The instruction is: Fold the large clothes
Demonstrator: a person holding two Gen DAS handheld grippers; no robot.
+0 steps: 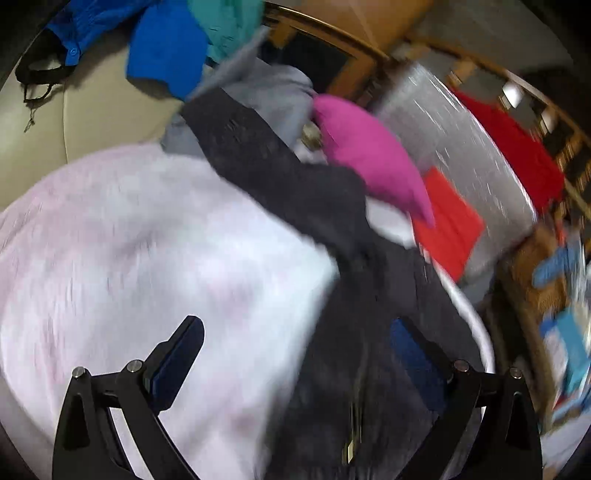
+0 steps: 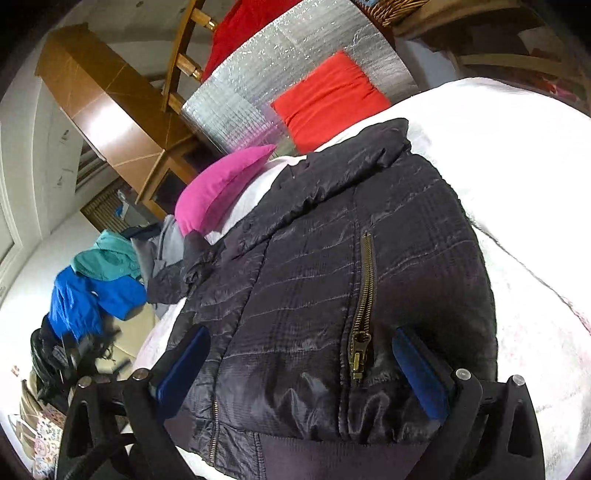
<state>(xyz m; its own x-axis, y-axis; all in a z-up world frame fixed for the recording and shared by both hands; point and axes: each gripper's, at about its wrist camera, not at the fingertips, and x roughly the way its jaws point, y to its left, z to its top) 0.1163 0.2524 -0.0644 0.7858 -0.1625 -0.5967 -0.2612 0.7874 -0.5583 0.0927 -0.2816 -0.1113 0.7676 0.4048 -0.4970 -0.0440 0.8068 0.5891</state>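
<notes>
Right claw (image 2: 301, 369) spread wide, blue pads (image 2: 183, 373) either side of the lower front of a black quilted jacket (image 2: 314, 280); nothing pinched, jaws apart over the fabric near the brass pocket zipper (image 2: 364, 302). Jacket spread flat across centre frame on a white blanket (image 2: 517, 184), collar toward upper centre, ribbed hem at lower edge of frame. Magenta pillow (image 2: 218, 188) just beside the collar, upper left of the jacket. Red folded cloth (image 2: 328, 99) above, lying on a silver quilted mat (image 2: 266, 85). Blue garment (image 2: 85, 299) and teal garment (image 2: 107, 254) heaped at mid left, grey clothing (image 2: 162, 247) between them and the jacket sleeve. Wooden furniture (image 2: 110, 114) in upper left. Left claw (image 1: 295, 354) likewise spread, empty; left pad (image 1: 177, 365) over the white blanket (image 1: 147, 240), right pad (image 1: 413, 354) over the black jacket (image 1: 369, 332), which runs from lower centre up to mid frame. Left view heavily motion-blurred; contact with fabric not determinable. Magenta pillow (image 1: 369, 155) at centre right beside the jacket, red folded cloth (image 1: 447, 221) and silver mat (image 1: 461, 147) further right. Blue garment (image 1: 166, 51) and teal garment (image 1: 229, 26) at upper centre-left, grey clothing (image 1: 266, 96) below them.
</notes>
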